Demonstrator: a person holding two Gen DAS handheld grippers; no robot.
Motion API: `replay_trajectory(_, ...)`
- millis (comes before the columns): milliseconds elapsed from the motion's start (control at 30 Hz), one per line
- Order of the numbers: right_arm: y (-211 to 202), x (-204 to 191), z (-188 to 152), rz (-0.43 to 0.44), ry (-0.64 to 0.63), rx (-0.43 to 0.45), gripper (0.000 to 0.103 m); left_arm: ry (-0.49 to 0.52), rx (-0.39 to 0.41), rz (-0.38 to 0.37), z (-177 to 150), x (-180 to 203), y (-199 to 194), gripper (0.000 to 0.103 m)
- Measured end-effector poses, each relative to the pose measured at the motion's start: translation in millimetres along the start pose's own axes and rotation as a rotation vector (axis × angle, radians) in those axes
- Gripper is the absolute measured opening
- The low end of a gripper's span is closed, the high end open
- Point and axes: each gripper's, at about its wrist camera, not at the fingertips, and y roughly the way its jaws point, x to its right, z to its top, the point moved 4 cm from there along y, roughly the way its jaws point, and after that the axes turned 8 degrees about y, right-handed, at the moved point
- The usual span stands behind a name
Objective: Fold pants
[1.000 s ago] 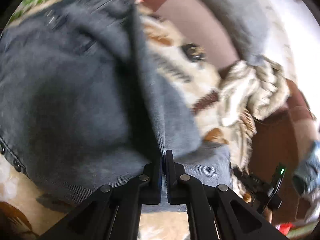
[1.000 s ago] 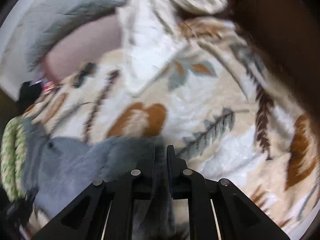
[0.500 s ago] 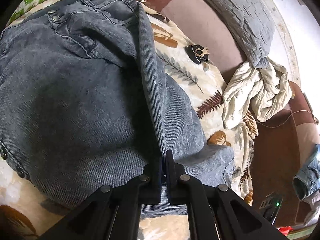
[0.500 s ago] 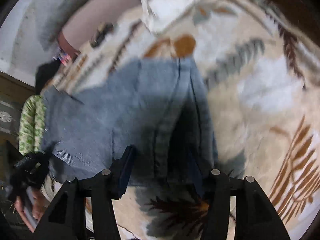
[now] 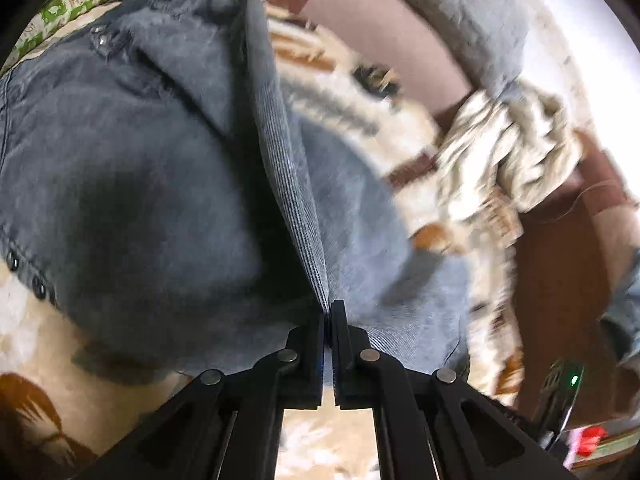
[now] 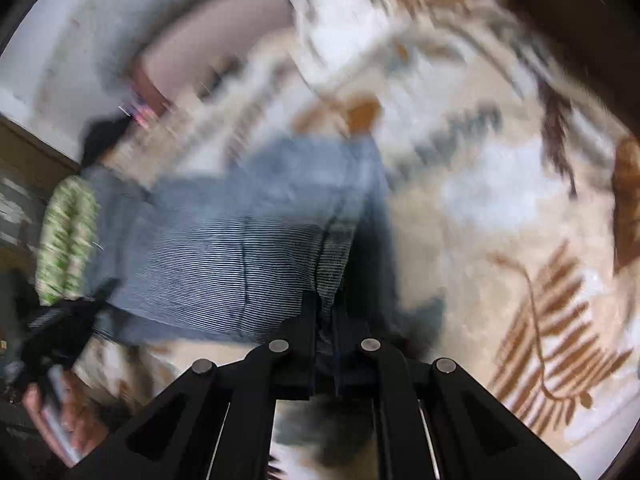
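Note:
Grey corduroy pants (image 5: 152, 184) lie on a leaf-patterned bedspread (image 5: 344, 92), waistband and buttons toward the far left. My left gripper (image 5: 329, 314) is shut on a raised fold of the pants, which runs up from the jaws as a ridge. In the right wrist view the pants (image 6: 248, 240) lie left of centre, blurred. My right gripper (image 6: 325, 308) is shut on the pants' edge, with fabric pinched between the jaws.
A crumpled cream cloth (image 5: 508, 152) and a grey quilted pillow (image 5: 460, 12) lie at the far right of the bed. A green patterned cloth (image 6: 66, 236) lies beyond the pants. The person's hand on the left gripper (image 6: 52, 400) shows at lower left. Bare patterned bedspread (image 6: 520, 208) spreads to the right.
The right gripper was open over the pants half a second ago and has now shut on their edge. The left gripper stays shut on the fold; its view has shifted slightly.

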Motion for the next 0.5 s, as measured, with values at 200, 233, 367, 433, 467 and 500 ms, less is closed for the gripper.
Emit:
replay_trajectory(200, -18, -7, 6, 0.023, 0.000, 0.097, 0.040, -0.053, -0.016, -0.017, -1, -9, 5, 0.006)
replay_trajectory(233, -23, -9, 9, 0.027, -0.008, 0.130, 0.048, -0.046, -0.010, -0.023, 0, -8, 2, 0.010)
replay_trajectory(367, -49, -30, 10, 0.099, -0.050, 0.234, 0.048, -0.024, 0.037, -0.020, 6, -4, -15, 0.042)
replay_trajectory(433, -64, -55, 8, 0.149, -0.101, 0.282, 0.048, -0.027, 0.097, -0.009, 14, -7, -28, 0.058)
replay_trajectory(467, -68, -63, 7, 0.165, -0.122, 0.288, 0.048, -0.034, 0.134, -0.006, 19, -10, -36, 0.062)
replay_trajectory(500, -74, -82, 6, 0.192, -0.158, 0.294, 0.049, -0.044, 0.175, -0.007, 28, -15, -47, 0.062)
